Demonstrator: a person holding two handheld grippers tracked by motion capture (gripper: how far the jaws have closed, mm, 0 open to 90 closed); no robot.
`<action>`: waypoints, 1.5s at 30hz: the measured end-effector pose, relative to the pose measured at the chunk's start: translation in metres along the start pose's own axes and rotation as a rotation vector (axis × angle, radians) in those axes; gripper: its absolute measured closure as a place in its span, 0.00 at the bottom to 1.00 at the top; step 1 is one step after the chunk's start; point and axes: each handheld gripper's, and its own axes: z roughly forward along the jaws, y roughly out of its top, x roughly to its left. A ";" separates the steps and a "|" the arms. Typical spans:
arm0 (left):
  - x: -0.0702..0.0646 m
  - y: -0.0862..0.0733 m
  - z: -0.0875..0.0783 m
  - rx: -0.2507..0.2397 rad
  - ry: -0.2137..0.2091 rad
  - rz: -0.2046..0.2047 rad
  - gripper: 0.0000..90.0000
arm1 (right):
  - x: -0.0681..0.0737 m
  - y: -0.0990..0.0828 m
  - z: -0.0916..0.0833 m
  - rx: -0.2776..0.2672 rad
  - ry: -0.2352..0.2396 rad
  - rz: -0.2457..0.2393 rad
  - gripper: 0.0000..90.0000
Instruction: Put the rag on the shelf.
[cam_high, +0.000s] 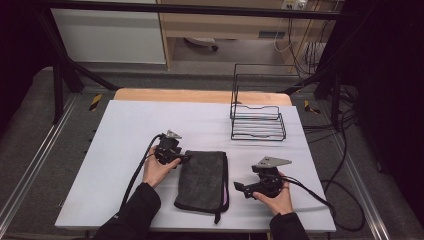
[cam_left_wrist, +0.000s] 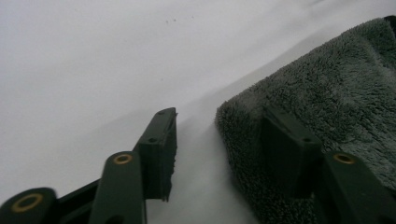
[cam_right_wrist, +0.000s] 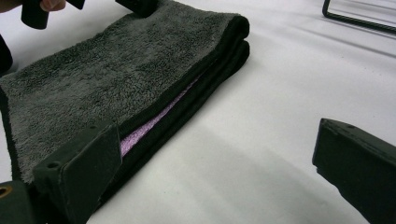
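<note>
A folded dark grey towel (cam_high: 202, 177) with a pink inner layer lies on the white table (cam_high: 125, 125), near the front edge. My left gripper (cam_high: 186, 158) is at the towel's far left corner. In the left gripper view (cam_left_wrist: 219, 114) one jaw rests on top of the towel (cam_left_wrist: 336, 93) and the other stands on the table beside it, with a gap to the towel's edge. My right gripper (cam_high: 240, 189) sits low just right of the towel, jaws wide apart (cam_right_wrist: 219, 135); one jaw is next to the towel's (cam_right_wrist: 107, 79) open edge, the other over bare table.
A black wire rack (cam_high: 257, 122) stands at the back right of the table; its base shows in the right gripper view (cam_right_wrist: 355, 18). Cables trail from both grippers toward the table's front. A bare wooden strip runs along the far edge.
</note>
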 end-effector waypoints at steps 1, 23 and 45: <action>0.001 0.000 0.000 0.006 -0.015 -0.009 0.58 | 0.000 0.000 0.000 0.001 -0.001 -0.002 0.02; -0.008 -0.002 0.003 0.029 -0.030 -0.004 0.85 | -0.004 0.014 0.008 -0.039 -0.032 0.045 0.04; -0.007 -0.005 0.003 0.011 -0.039 0.017 0.86 | -0.010 0.056 0.078 -0.022 -0.102 0.108 0.41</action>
